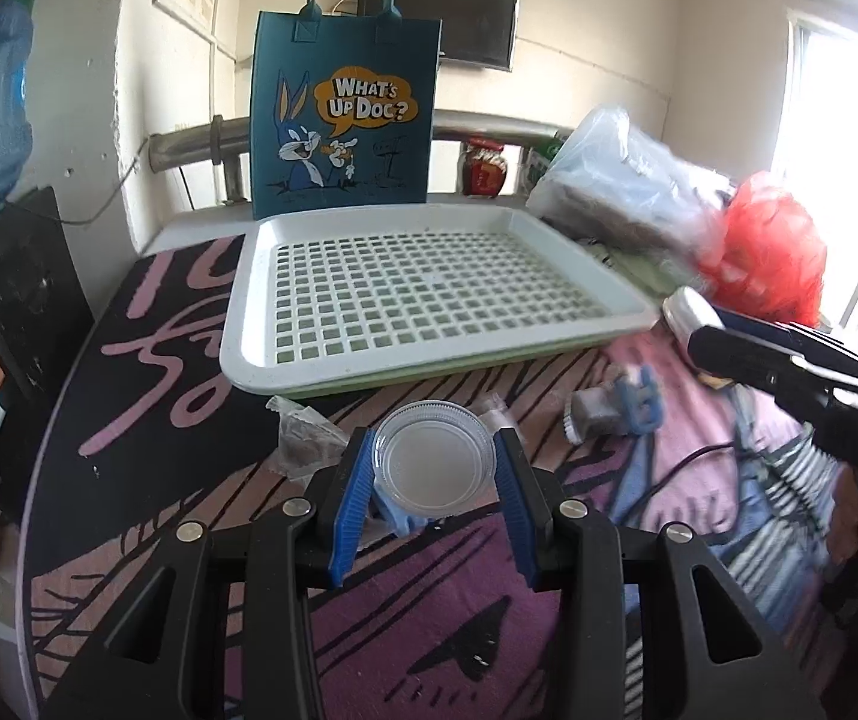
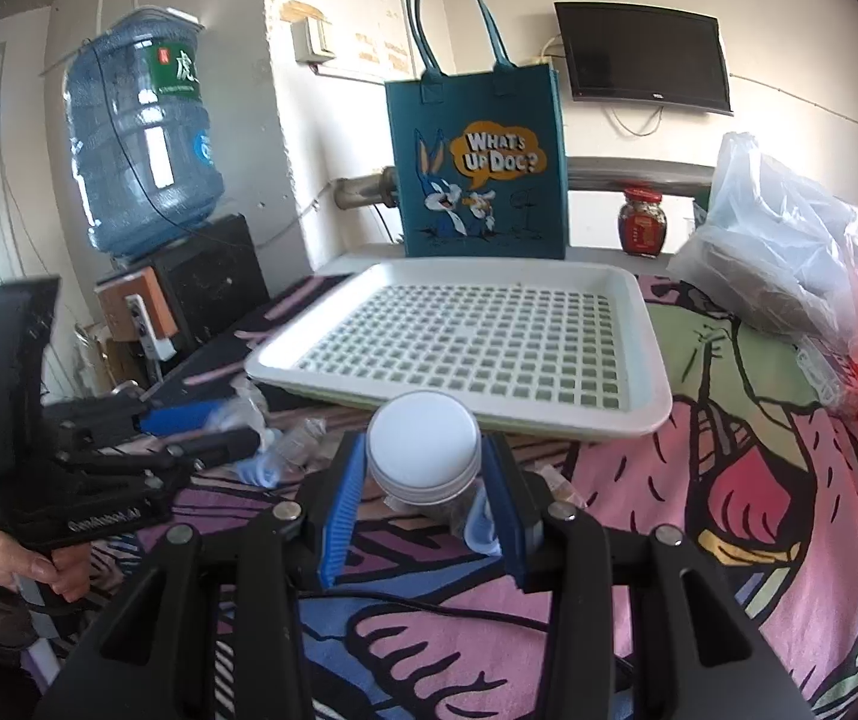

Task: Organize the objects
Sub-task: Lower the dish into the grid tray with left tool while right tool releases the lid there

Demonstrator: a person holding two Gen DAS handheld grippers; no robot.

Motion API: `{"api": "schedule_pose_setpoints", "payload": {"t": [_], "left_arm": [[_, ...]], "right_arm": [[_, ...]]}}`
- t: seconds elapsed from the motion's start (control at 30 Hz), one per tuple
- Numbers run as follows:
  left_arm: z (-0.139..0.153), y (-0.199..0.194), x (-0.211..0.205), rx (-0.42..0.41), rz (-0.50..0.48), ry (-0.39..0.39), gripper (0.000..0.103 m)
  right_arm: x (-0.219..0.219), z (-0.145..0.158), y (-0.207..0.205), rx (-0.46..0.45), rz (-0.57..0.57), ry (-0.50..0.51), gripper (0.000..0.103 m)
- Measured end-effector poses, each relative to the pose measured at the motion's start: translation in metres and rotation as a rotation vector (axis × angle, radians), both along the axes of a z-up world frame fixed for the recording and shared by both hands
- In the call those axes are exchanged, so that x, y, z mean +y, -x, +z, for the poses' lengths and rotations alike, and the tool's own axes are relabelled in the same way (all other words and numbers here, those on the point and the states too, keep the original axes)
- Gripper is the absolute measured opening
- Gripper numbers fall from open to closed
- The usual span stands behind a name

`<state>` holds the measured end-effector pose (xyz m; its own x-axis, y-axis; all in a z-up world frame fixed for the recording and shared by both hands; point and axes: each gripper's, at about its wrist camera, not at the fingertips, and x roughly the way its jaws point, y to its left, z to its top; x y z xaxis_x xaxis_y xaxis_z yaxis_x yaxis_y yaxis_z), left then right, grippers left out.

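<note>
In the left wrist view my left gripper (image 1: 436, 443) is shut on a small clear round plastic cup (image 1: 435, 471), held above the patterned cloth just in front of the white perforated tray (image 1: 261, 324). In the right wrist view my right gripper (image 2: 424, 445) is shut on a jar with a white lid (image 2: 423, 423), also just short of the tray (image 2: 639, 414). Nothing lies in the tray. Each gripper shows in the other's view: the right gripper (image 1: 702, 327) at the right with the white lid (image 1: 682, 307), the left gripper (image 2: 237, 429) at the left.
A teal cartoon tote bag (image 2: 477, 168) stands behind the tray. A red-lidded jar (image 2: 642, 222), a plastic bag (image 2: 789, 252) and red mesh (image 1: 771, 252) sit to the right. Small packets (image 1: 303, 450) and a blue clip (image 1: 639, 405) lie on the cloth. A water bottle (image 2: 141, 138) stands at the left.
</note>
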<state>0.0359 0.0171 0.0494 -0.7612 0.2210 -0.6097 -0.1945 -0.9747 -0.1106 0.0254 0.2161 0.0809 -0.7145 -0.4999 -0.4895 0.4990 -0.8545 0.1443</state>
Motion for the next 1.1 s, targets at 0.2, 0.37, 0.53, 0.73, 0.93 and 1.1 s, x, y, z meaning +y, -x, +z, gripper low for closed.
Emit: {"api": "schedule_pose_setpoints", "payload": {"t": [0.2, 0.37, 0.53, 0.73, 0.93, 1.1], "left_arm": [[0.039, 0.021, -0.015, 0.022, -0.021, -0.032, 0.039], [0.045, 0.068, -0.015, -0.018, -0.019, -0.023, 0.039], [0.009, 0.111, -0.017, -0.128, 0.041, -0.03, 0.039], [-0.024, 0.13, -0.015, -0.192, 0.078, -0.022, 0.04], [-0.01, 0.12, -0.019, -0.175, 0.082, -0.068, 0.063], [0.027, 0.083, -0.034, -0.045, 0.074, -0.101, 0.079]], "right_arm": [[0.018, 0.043, 0.008, 0.041, 0.004, 0.025, 0.039], [0.032, 0.05, 0.059, -0.067, -0.003, 0.09, 0.039], [0.029, 0.009, 0.119, -0.243, -0.058, 0.075, 0.039], [0.018, -0.026, 0.142, -0.313, -0.081, 0.011, 0.039], [0.013, -0.032, 0.144, -0.302, -0.127, -0.071, 0.046], [0.034, 0.002, 0.109, -0.209, -0.103, 0.066, 0.048]]}}
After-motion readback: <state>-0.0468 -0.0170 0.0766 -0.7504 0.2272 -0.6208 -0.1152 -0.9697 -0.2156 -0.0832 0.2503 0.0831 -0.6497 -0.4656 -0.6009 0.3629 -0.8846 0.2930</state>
